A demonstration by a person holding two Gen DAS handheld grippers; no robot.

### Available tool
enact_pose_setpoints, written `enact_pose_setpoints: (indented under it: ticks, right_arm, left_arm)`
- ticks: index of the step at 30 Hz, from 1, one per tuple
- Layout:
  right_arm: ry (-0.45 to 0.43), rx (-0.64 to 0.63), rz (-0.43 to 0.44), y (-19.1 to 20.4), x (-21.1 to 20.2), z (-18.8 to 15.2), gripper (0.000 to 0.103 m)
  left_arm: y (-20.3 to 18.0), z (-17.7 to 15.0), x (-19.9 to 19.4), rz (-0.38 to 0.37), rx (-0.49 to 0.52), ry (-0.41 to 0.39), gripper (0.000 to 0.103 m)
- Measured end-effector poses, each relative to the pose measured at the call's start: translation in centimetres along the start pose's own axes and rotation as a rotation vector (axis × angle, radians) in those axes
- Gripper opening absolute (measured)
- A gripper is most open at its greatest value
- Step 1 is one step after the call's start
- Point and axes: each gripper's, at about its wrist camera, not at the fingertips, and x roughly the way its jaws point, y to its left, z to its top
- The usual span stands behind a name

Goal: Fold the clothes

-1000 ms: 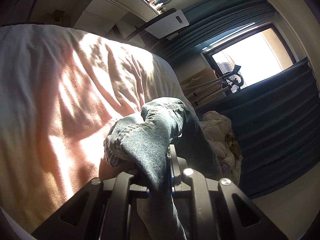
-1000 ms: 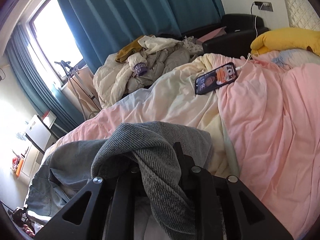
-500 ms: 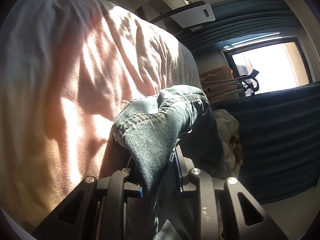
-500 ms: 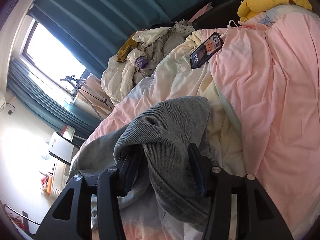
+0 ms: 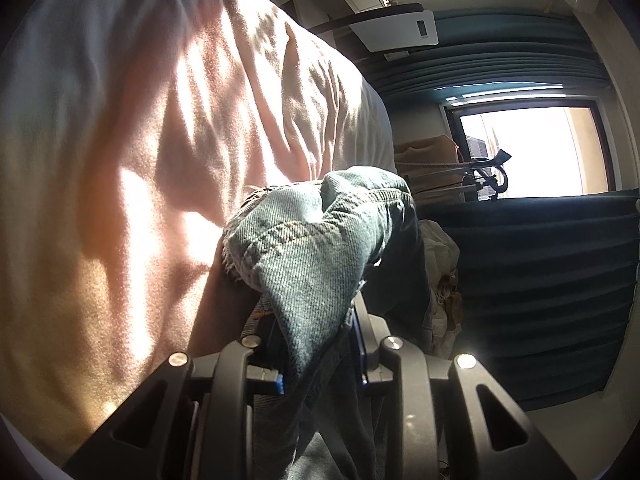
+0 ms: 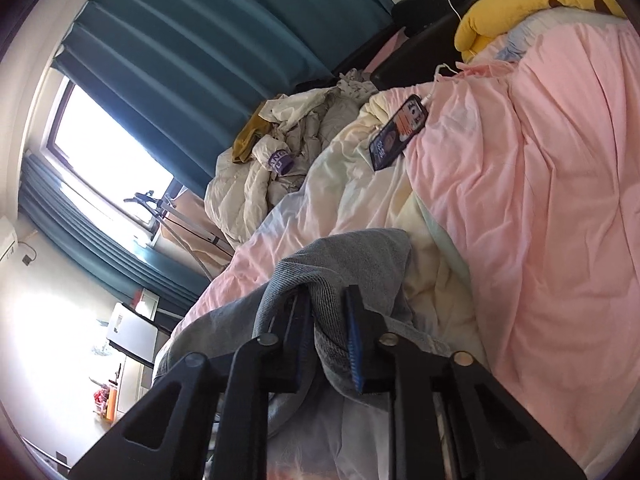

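A pair of faded blue-grey jeans [image 5: 316, 248] lies on the pink bed cover [image 5: 140, 160]. In the left wrist view a bunched fold with a frayed hem drapes between the jaws of my left gripper [image 5: 320, 320], which stand apart with the denim loose between them. In the right wrist view the jeans [image 6: 352, 256] hang over my right gripper [image 6: 332, 300], whose jaws also stand apart around a fold. The rest of the jeans spreads left and down over the bed edge.
A phone [image 6: 398, 132] on a charging cable lies on the pink cover [image 6: 540, 200]. A heap of pale clothes [image 6: 280, 160] sits beyond the bed, a yellow pillow [image 6: 532, 0] at the head. Teal curtains [image 5: 540, 280], a window and a drying rack stand behind.
Both grippers were shut on the jeans a second ago and have opened; the denim now lies slack between the jaws. Both views have rolled and moved closer to the bed.
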Motion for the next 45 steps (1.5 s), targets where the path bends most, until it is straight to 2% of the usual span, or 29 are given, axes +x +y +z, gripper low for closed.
enact_pose_setpoints:
  ticks: [5, 12, 16, 22, 27, 30, 31, 32, 33, 34, 35, 40, 42, 45]
  right_arm:
    - [-0.118, -0.138, 0.008, 4.3, -0.6, 2.4, 0.005]
    - [-0.143, -0.318, -0.131, 7.4, 5.1, 5.7, 0.005]
    - [0.009, -0.24, -0.177, 3.1, 11.5, 6.3, 0.005]
    - [0.044, -0.194, -0.173, 0.5, 10.8, 5.7, 0.007]
    - [0.069, -0.158, -0.168, -1.5, 10.1, 5.3, 0.021]
    - [0.084, -0.136, -0.165, -2.7, 9.6, 5.0, 0.041]
    - [0.086, -0.136, -0.146, -2.7, 8.6, 4.8, 0.052]
    - [0.095, -0.142, -0.13, -2.6, 7.8, 4.5, 0.057]
    - [0.105, -0.15, -0.114, -2.4, 6.9, 4.1, 0.066]
    - [0.133, -0.168, -0.112, -2.4, 6.6, 3.9, 0.074]
    - [0.163, -0.189, -0.112, -2.3, 6.2, 3.7, 0.077]
    - [0.365, -0.344, -0.124, -3.3, 6.4, 1.5, 0.077]
    - [0.439, -0.363, -0.141, -4.8, 7.1, 0.2, 0.077]
    - [0.546, -0.308, -0.079, -6.7, 8.4, -0.9, 0.066]
  left_arm:
    - [-0.2, 0.1, 0.0, 0.001, 0.015, -0.003, 0.025]
    - [-0.8, 0.0, 0.5, 0.028, 0.046, -0.009, 0.025]
    - [-0.7, 0.1, 1.0, 0.04, 0.045, -0.006, 0.025]
    - [-1.1, 0.2, 2.2, 0.064, 0.054, -0.004, 0.025]
    - [-1.3, 0.1, 2.9, 0.09, 0.071, 0.009, 0.025]
    - [-1.2, 0.2, 2.9, 0.081, 0.059, 0.018, 0.025]
    - [-1.1, 0.3, 2.9, 0.077, 0.054, 0.021, 0.025]
    - [-1.1, 0.3, 2.9, 0.077, 0.055, 0.023, 0.025]
    - [-1.1, 0.3, 2.9, 0.076, 0.055, 0.023, 0.025]
    - [-1.1, 0.3, 2.9, 0.074, 0.054, 0.024, 0.025]
    - [-1.1, 0.3, 2.9, 0.071, 0.053, 0.025, 0.025]
    - [-1.3, 0.2, 3.1, 0.074, 0.078, 0.041, 0.025]
    - [-1.3, 0.1, 3.1, 0.114, 0.106, 0.034, 0.025]
    - [-1.5, -0.1, 2.8, 0.123, 0.124, 0.031, 0.025]
